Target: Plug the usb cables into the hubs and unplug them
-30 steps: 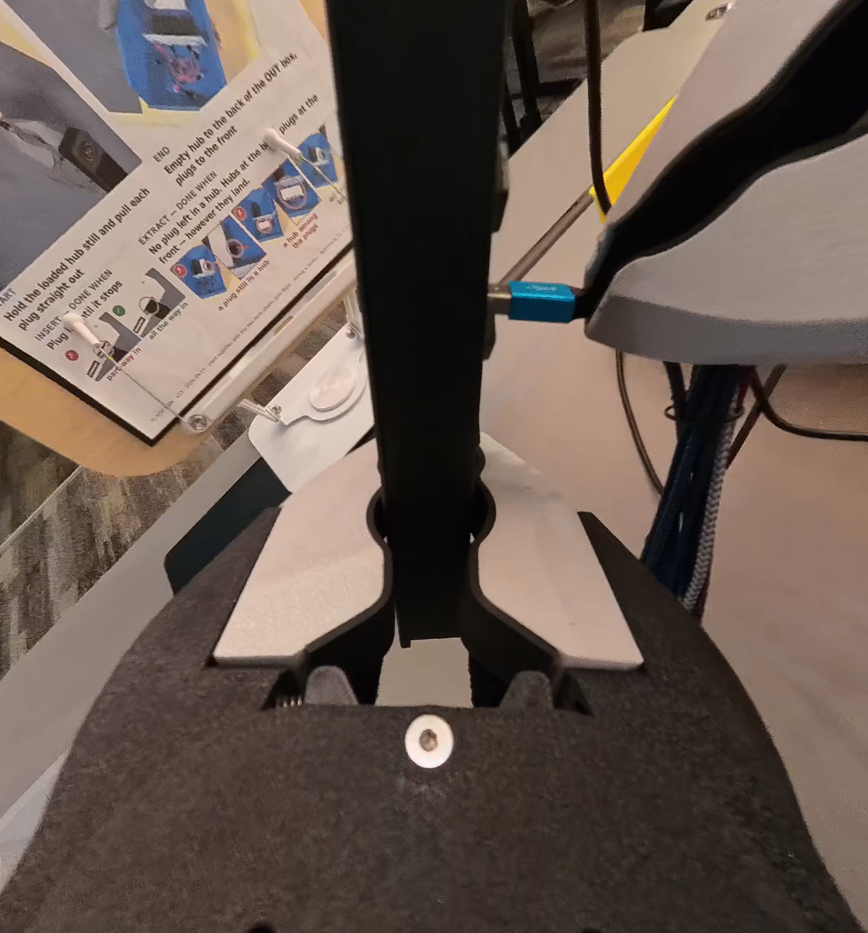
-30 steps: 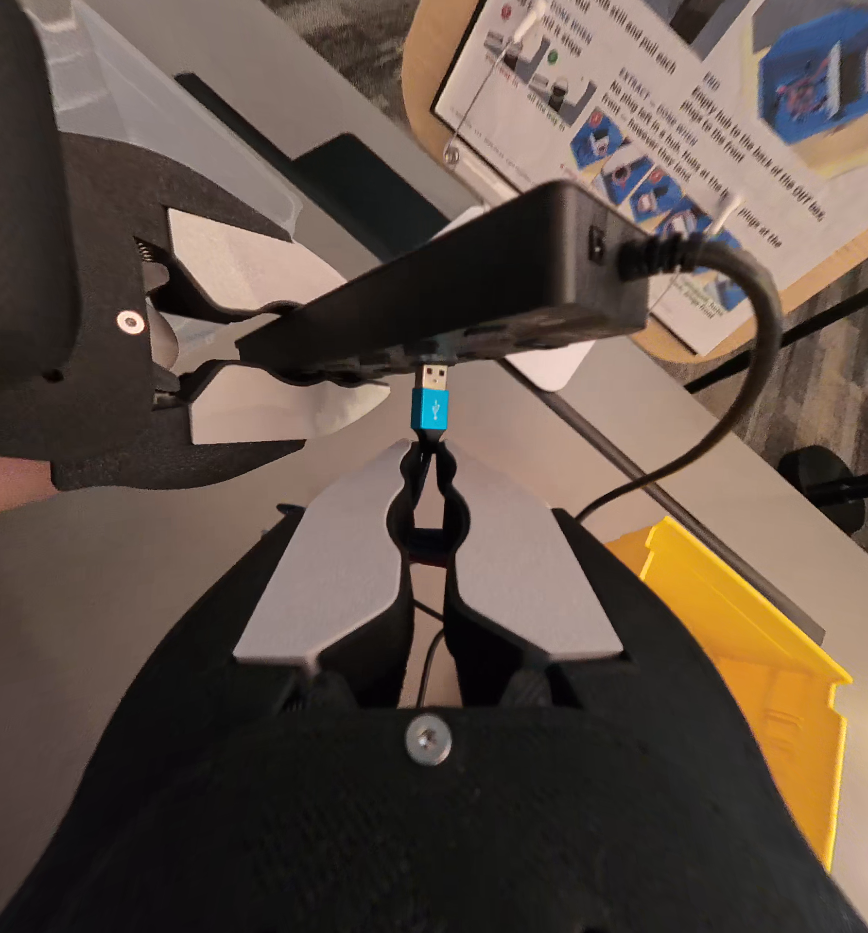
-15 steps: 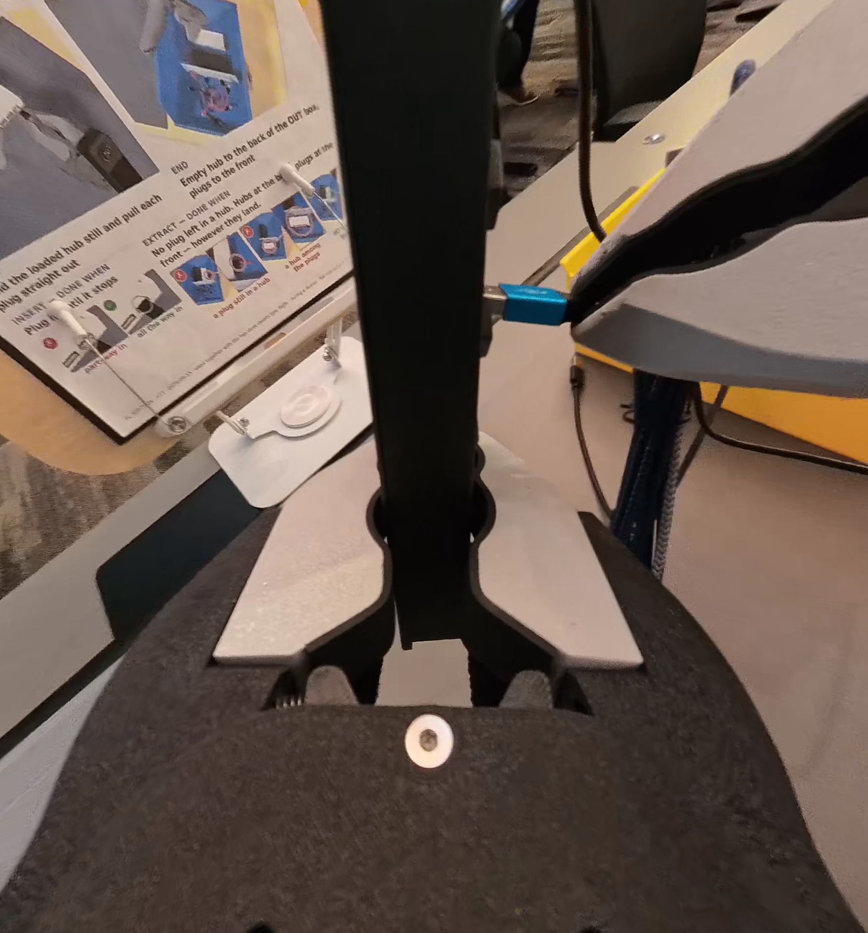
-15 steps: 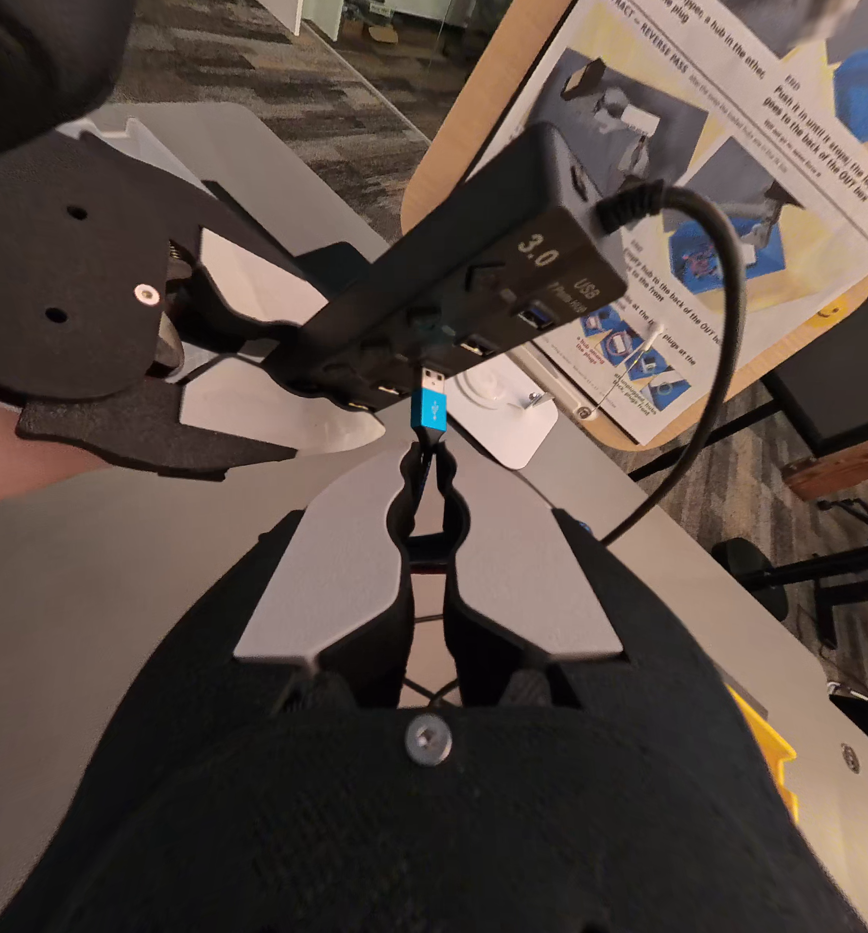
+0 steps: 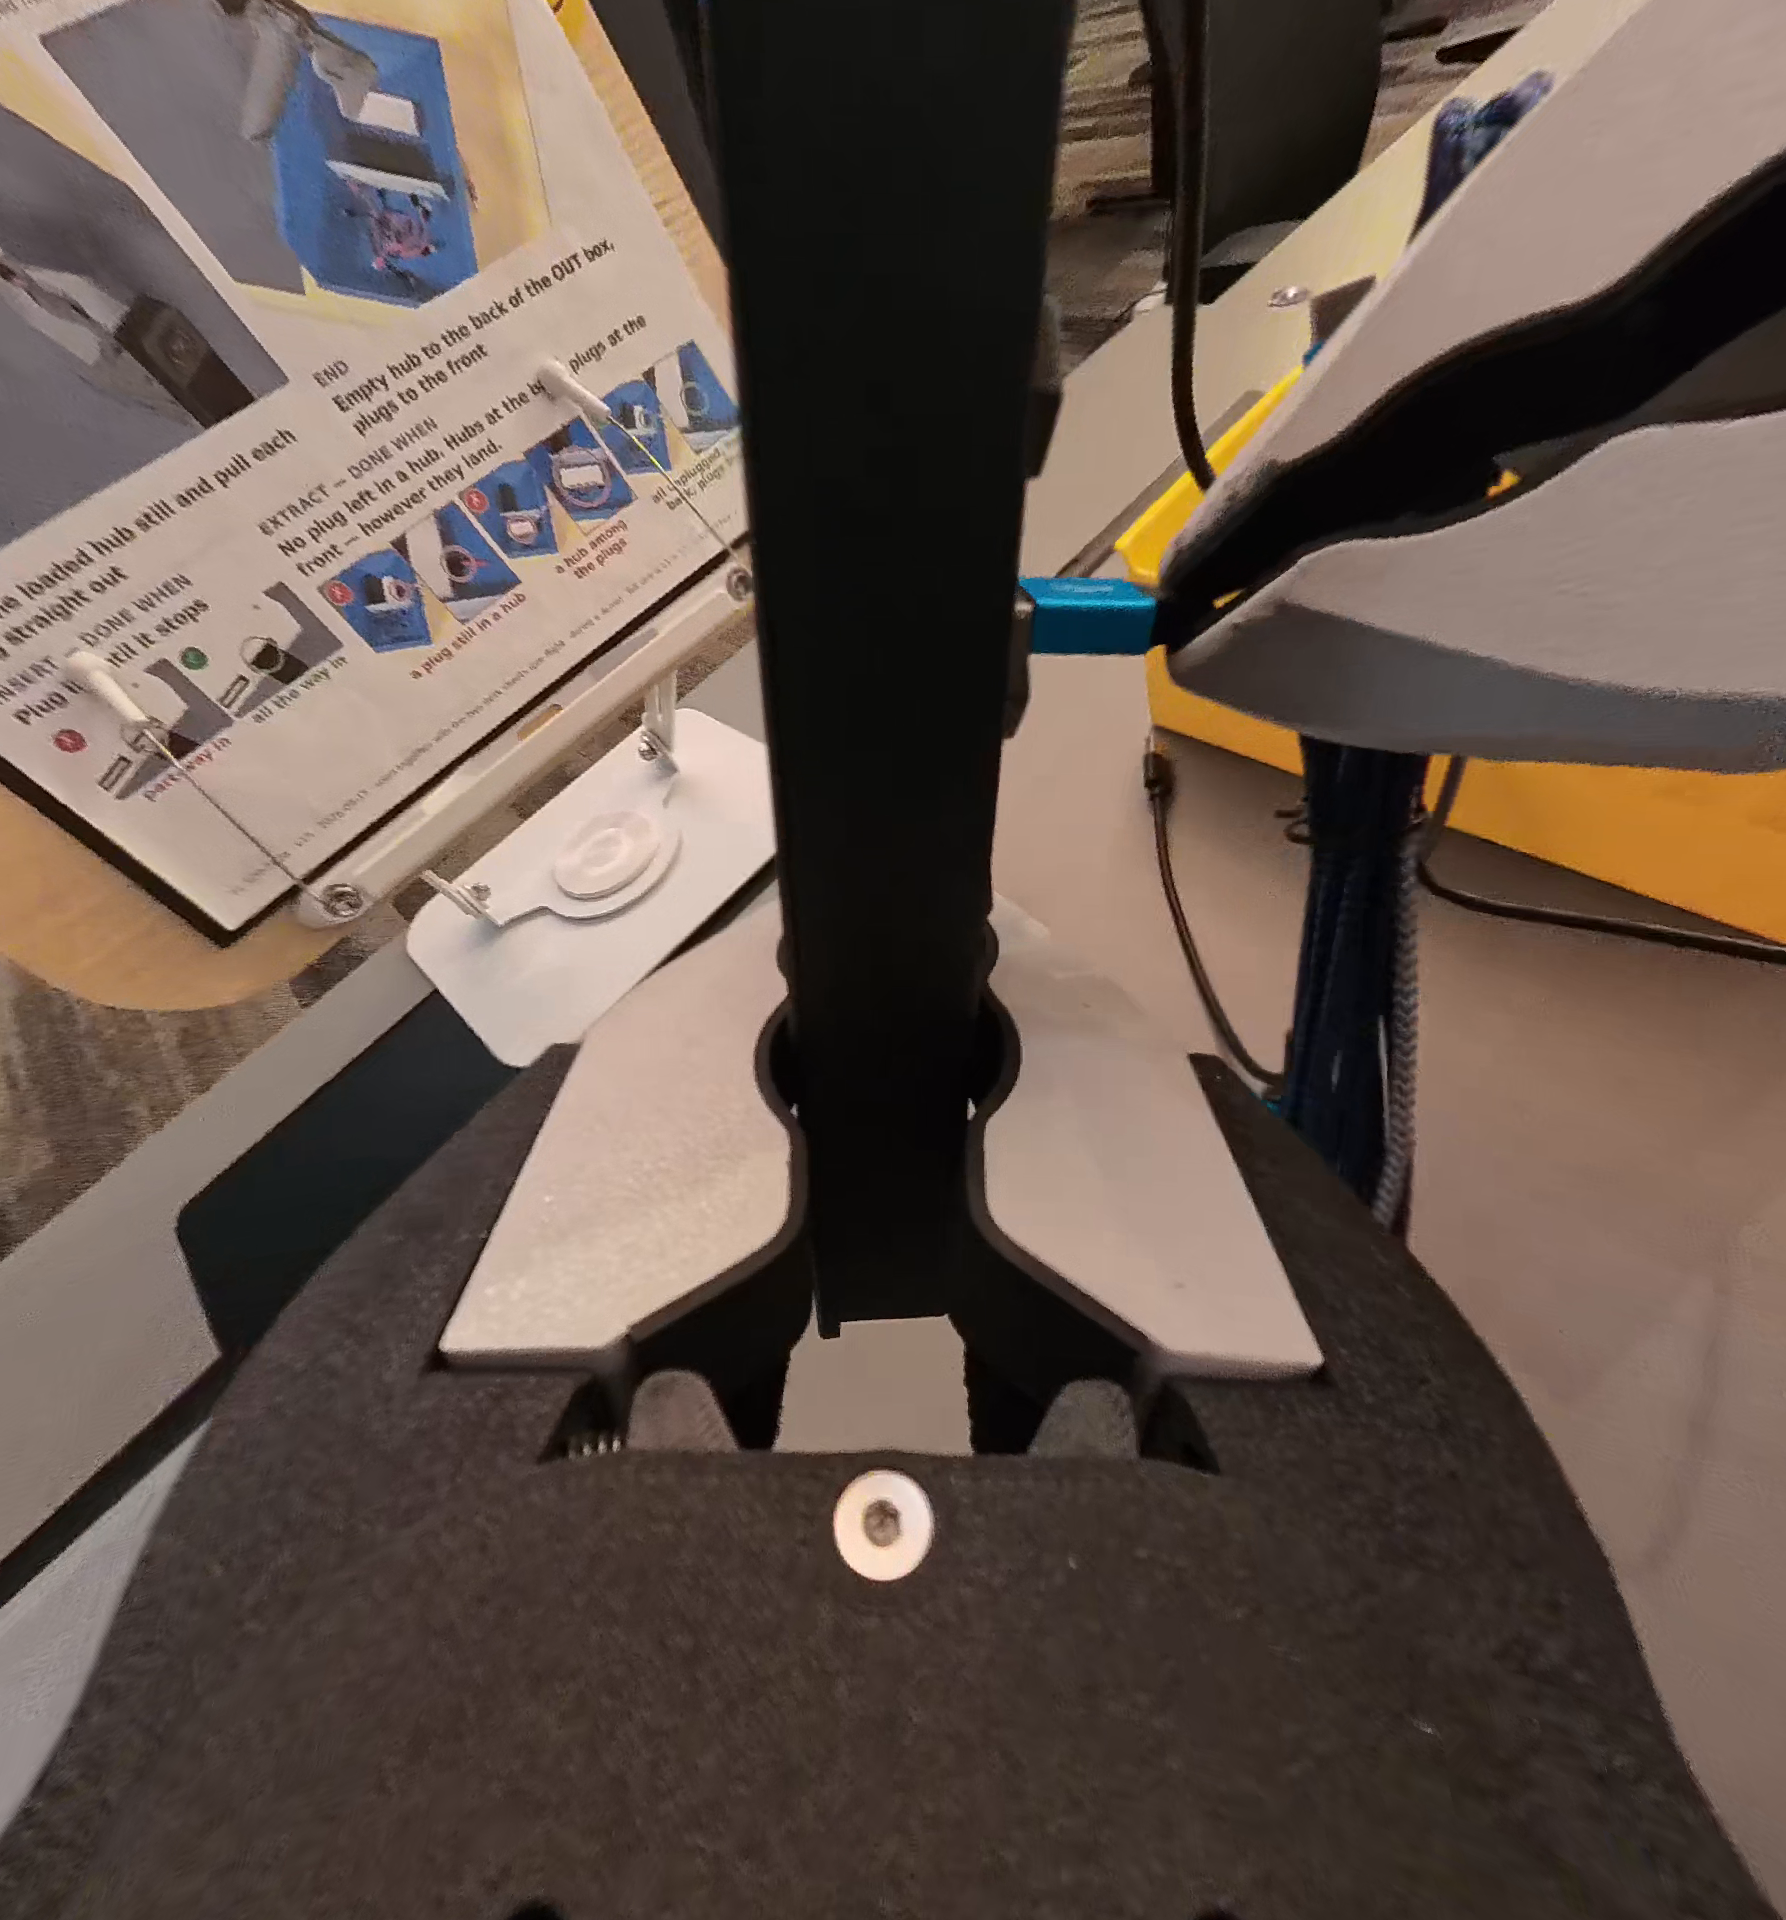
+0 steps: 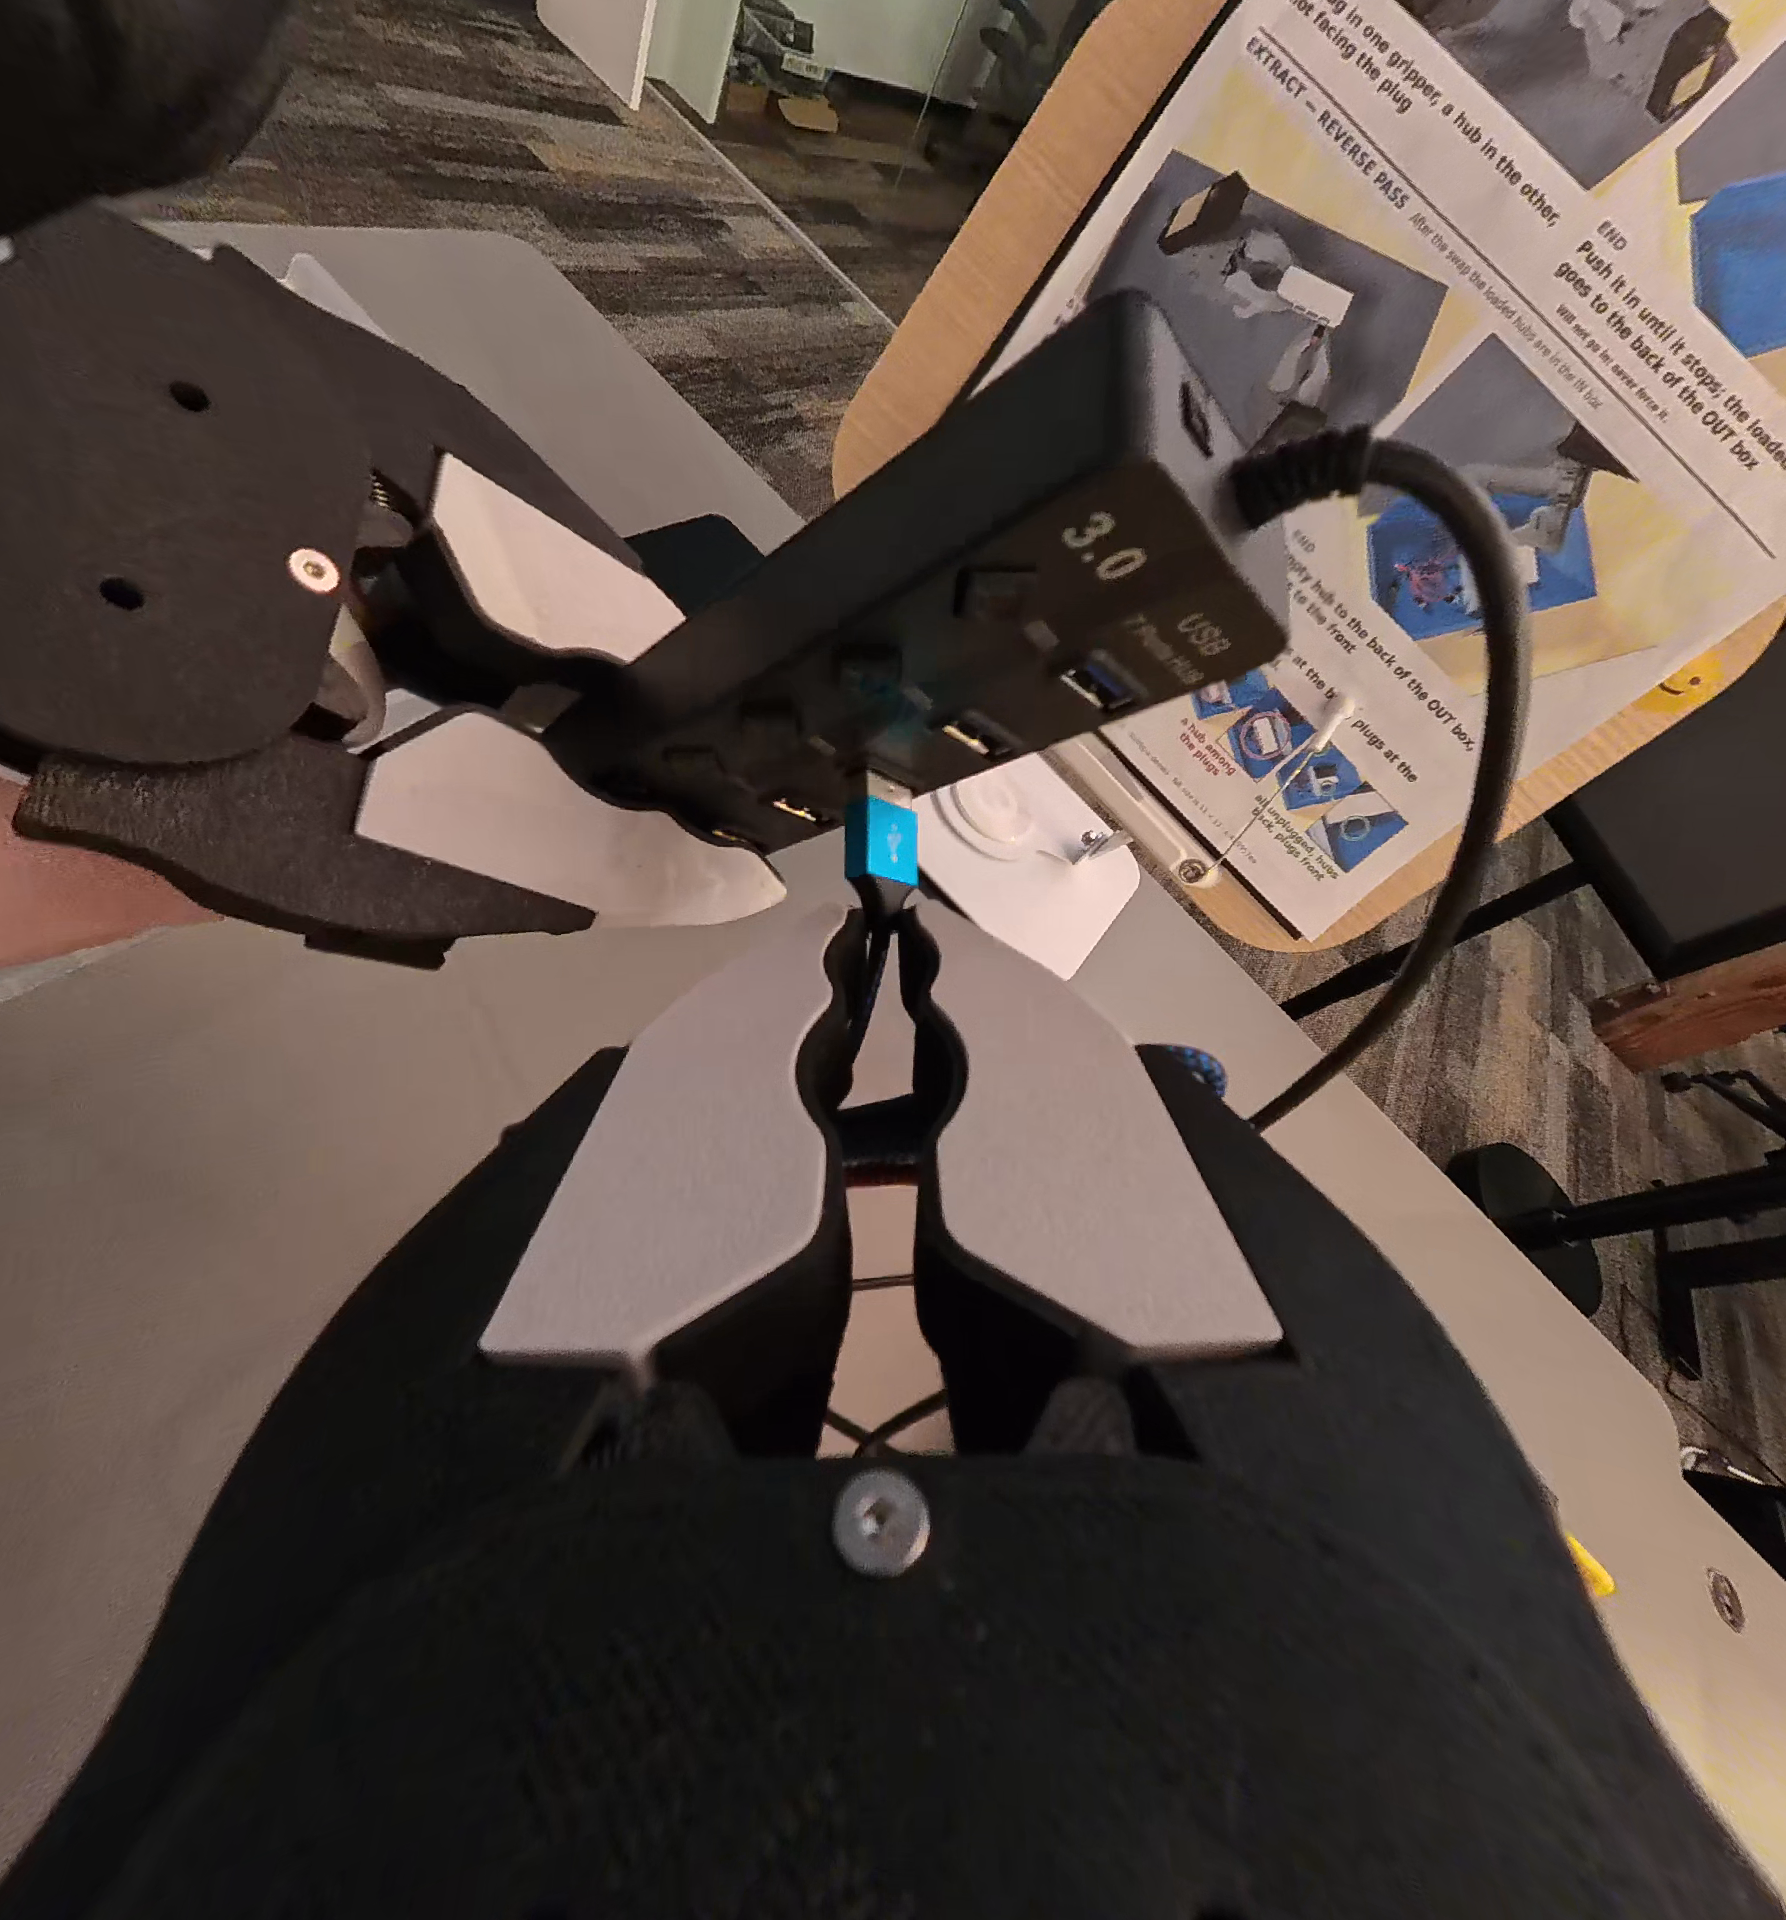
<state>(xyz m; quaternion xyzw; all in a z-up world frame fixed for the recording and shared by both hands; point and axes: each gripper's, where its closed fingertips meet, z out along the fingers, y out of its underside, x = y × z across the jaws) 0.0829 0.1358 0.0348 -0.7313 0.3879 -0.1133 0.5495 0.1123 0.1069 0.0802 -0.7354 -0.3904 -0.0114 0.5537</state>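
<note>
My left gripper is shut on the near end of a long black usb hub and holds it above the grey table. My right gripper is shut on a cable just behind its blue usb plug. The plug's metal tip sits in a port on the hub's port face, with a short piece of metal showing. In the left wrist view the blue plug meets the hub's right side, with the right gripper behind it. The left gripper shows at the left of the right wrist view. The hub's own black cable loops down.
A yellow bin stands on the table at the right, with a bundle of blue and white cables hanging in front of it. An instruction sheet on a white stand is at the table's far edge. Carpet floor lies beyond. One gripper's finger ends stand about 6 cm off the other's.
The blue plug has gone from just short of the hub into one of its ports. Both grippers have tilted, so the hub's port face shows in the right wrist view.
</note>
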